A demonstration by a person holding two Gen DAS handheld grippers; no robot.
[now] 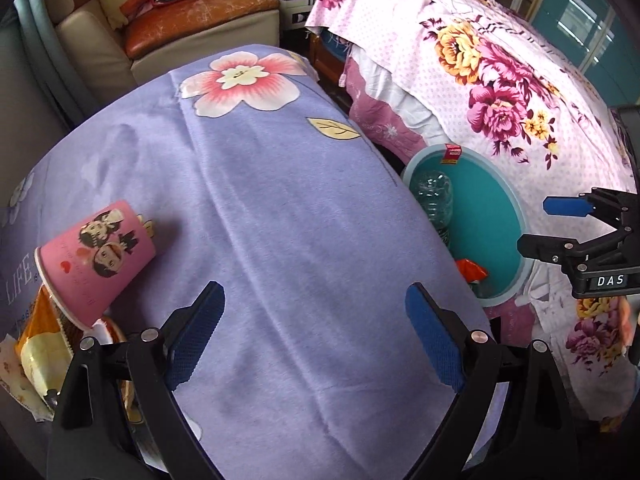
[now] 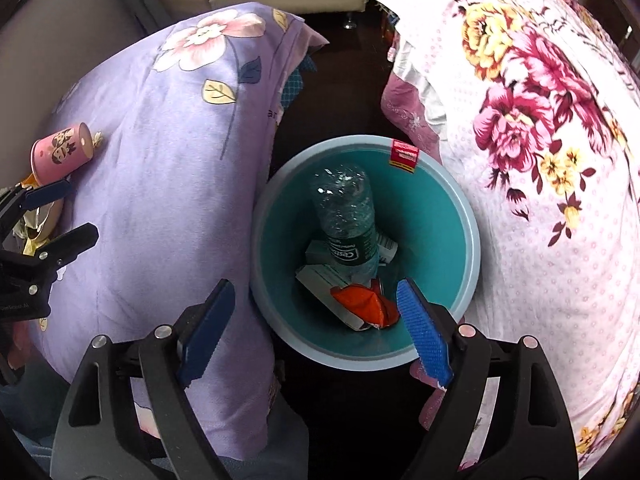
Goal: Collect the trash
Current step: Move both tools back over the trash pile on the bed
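Observation:
A teal bin (image 2: 432,216) stands on the dark floor between two cloth-covered surfaces. In it lie a clear plastic bottle (image 2: 346,216), white cartons (image 2: 320,278) and an orange wrapper (image 2: 362,300). My right gripper (image 2: 316,332) hangs open over the bin's near rim, nothing between its blue pads; it also shows in the left wrist view as the right gripper (image 1: 538,226). My left gripper (image 1: 316,336) is open above the purple cloth (image 1: 260,208), empty. A pink paper cup (image 1: 94,258) lies on its side at the left, over a yellow-orange wrapper (image 1: 38,344).
A pink floral cloth (image 2: 540,160) drapes the surface right of the bin. A red tag (image 2: 403,155) hangs on the bin's far rim. A sofa with an orange cushion (image 1: 200,12) and pillows stands at the back. The gap around the bin is narrow.

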